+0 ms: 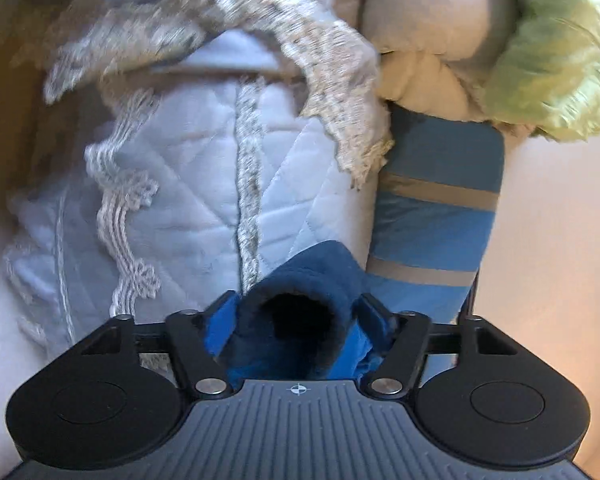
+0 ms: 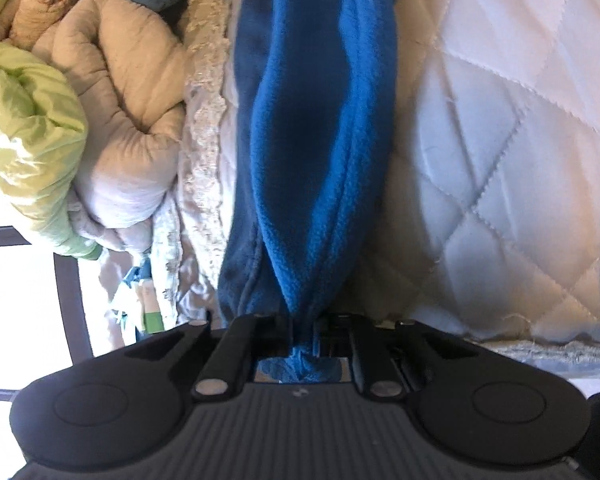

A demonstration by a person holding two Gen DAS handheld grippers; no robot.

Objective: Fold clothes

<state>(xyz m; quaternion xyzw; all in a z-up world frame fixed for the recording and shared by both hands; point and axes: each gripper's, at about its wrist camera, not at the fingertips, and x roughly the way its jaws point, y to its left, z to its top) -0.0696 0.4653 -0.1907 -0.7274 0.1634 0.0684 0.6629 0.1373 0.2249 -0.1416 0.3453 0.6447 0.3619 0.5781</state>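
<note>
Right tongs (image 2: 300, 344) clamp blue fleece garment (image 2: 312, 128).

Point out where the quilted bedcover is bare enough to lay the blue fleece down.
Free: the quilted bedcover right of the blue fleece. Crowded: left of it, the lace trim, beige comforter and green bundle.

**Blues against pale bedding**

Fleece garment (image 2: 300, 140) deep blue, darker in its folds; quilted bedspread (image 2: 500, 160) white, diamond-stitched, with cream lace trim (image 1: 252, 168); striped cloth (image 1: 432, 216) blue with tan bands; bundled duvet (image 2: 132, 120) beige beside lime-green fabric (image 2: 24, 128).
</note>
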